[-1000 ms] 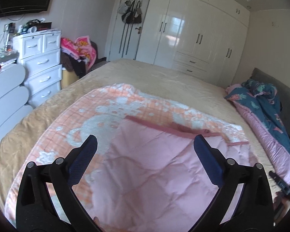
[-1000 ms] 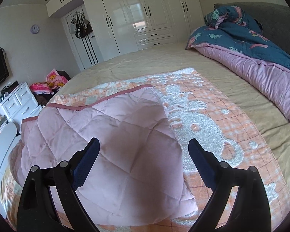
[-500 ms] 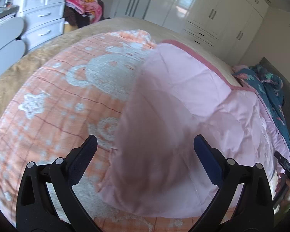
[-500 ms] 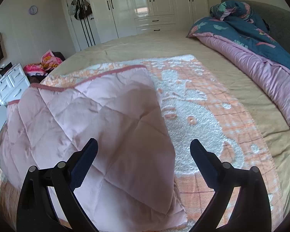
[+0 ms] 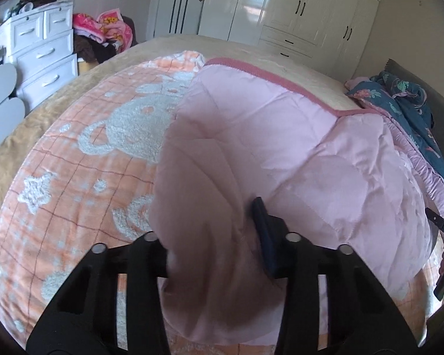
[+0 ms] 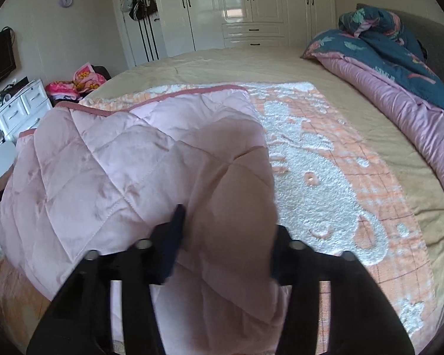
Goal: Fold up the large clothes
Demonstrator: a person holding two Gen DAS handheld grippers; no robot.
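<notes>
A pink quilted blanket (image 5: 281, 136) lies folded over an orange blanket with white bear shapes (image 5: 88, 171) on the bed. My left gripper (image 5: 210, 222) is at the quilt's near left corner. Its jaws are closing, with a thick bunch of pink fabric between them. One blue pad (image 5: 261, 230) presses into the cloth and the other is hidden behind it. In the right wrist view my right gripper (image 6: 227, 222) is closing the same way on the pink quilt (image 6: 118, 159) at its near right corner. The orange blanket (image 6: 325, 177) lies bare to the right.
The beige bed cover (image 6: 251, 62) runs back to white wardrobes (image 6: 236, 9). A rolled blue and purple duvet (image 6: 399, 68) lies along the right side. White drawers (image 5: 44, 56) and a heap of bright clothes (image 5: 103, 29) stand left of the bed.
Both grippers have dropped onto the quilt's near edge. Their jaws stood wide open before and now pinch bunched pink fabric. The quilt corners have lifted into folds.
</notes>
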